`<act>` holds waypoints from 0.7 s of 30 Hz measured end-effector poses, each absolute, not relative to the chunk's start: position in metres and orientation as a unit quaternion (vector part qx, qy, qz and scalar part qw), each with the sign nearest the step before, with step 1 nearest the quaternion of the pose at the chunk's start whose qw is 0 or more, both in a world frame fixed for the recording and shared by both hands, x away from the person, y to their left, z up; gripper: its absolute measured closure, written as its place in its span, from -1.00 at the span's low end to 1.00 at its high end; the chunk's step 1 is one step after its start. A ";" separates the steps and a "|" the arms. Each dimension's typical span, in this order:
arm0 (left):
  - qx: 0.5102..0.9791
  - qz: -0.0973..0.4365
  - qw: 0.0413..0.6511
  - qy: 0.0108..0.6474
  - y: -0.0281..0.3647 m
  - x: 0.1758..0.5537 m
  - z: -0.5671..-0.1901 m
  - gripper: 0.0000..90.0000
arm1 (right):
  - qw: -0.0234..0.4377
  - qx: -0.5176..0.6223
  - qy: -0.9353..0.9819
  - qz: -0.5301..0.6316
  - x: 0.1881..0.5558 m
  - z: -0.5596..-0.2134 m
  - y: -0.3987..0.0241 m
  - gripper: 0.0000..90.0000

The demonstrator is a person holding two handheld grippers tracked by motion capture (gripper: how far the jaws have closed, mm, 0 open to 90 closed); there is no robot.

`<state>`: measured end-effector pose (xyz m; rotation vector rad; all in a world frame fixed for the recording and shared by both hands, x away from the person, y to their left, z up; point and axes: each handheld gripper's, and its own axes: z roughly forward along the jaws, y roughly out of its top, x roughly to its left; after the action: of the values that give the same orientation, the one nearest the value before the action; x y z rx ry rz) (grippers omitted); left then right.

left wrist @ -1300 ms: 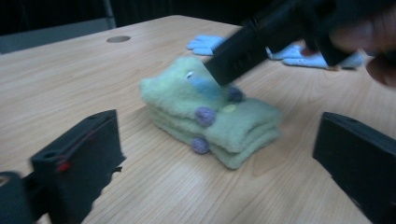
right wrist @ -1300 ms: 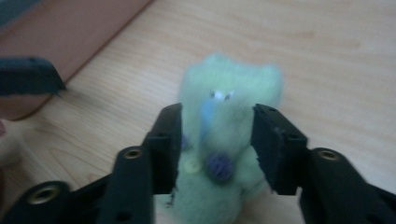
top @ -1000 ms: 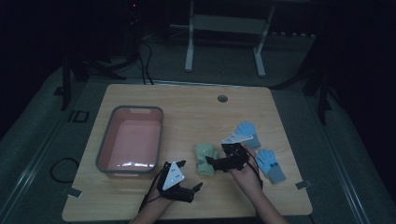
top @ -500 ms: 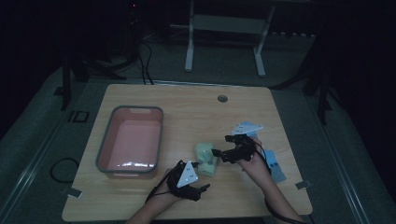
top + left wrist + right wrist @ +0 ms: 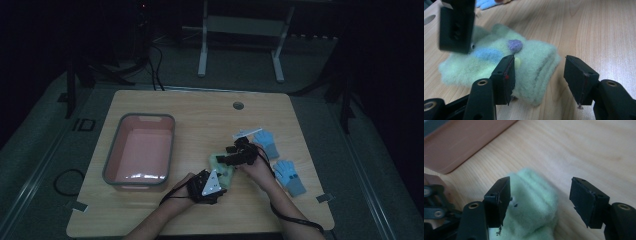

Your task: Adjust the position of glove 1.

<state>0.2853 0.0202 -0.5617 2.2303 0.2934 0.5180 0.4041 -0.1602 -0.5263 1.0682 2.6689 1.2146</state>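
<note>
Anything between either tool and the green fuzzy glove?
Nothing visible. The green fuzzy glove already lies partly between the jaws of the left tool, which have just been closing without pressing it yet. The right tool straddles its other end, jaws also closing, with bare table beyond.

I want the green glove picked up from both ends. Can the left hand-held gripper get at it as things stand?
Probably yes. The left hand-held gripper has been closing, its jaws astride the green glove's near end; nothing blocks it, and the right hand-held gripper works the far end.
</note>
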 end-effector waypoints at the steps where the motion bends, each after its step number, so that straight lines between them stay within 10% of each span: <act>1: 0.884 0.205 0.403 0.116 0.020 0.285 -0.562 -0.05 | 0.004 0.345 0.856 0.385 0.406 -0.530 -0.160 -0.28; 10: 0.890 0.230 0.380 0.105 0.016 0.285 -0.567 0.00 | -0.065 0.350 0.857 0.373 0.410 -0.550 -0.160 0.01; 21: 0.889 0.233 0.372 0.131 0.016 0.288 -0.558 0.60 | -0.073 0.340 0.856 0.382 0.404 -0.542 -0.158 0.56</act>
<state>0.2884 0.0156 -0.5577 2.2784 0.3353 0.5965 0.4041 -0.1582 -0.5422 1.1204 2.8229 1.2586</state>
